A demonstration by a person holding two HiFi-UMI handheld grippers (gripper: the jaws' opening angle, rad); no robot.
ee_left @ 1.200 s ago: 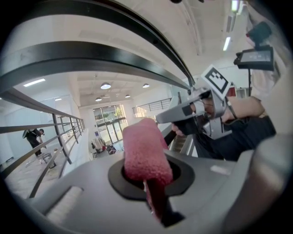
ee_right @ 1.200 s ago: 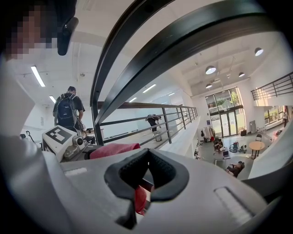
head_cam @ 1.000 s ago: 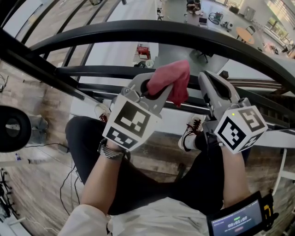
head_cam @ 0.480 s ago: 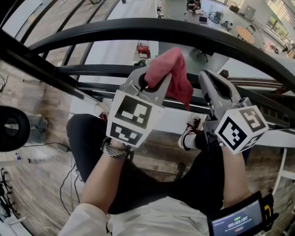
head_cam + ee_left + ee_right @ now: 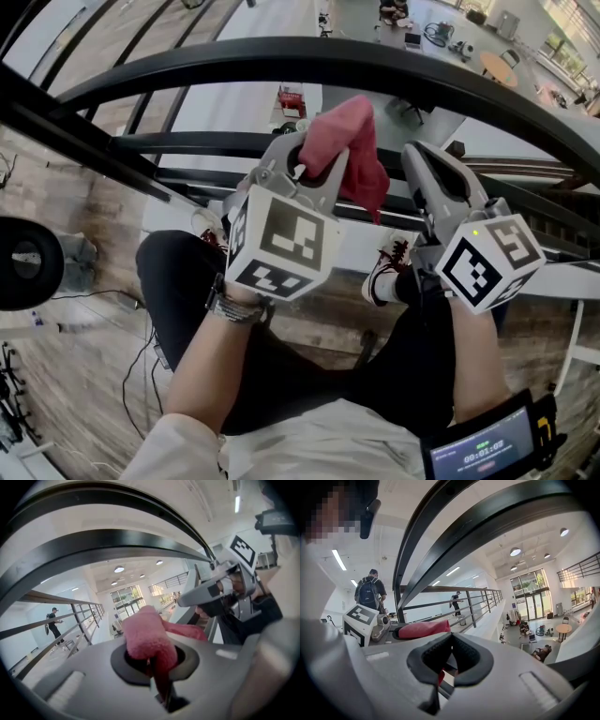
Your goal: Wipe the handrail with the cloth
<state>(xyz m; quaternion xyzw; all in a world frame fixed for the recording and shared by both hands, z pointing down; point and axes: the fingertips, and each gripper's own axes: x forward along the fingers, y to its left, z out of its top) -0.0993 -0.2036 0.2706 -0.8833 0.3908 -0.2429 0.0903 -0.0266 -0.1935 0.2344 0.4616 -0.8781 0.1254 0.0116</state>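
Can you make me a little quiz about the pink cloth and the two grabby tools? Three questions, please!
1. True or false: the left tool is clamped on the pink cloth.
2. What does the right tool hold? A) the cloth B) nothing C) a bottle
3. Fill in the gap: the curved handrail in front of the tools is ___ in colour.
Key: 1 true; 2 B; 3 black.
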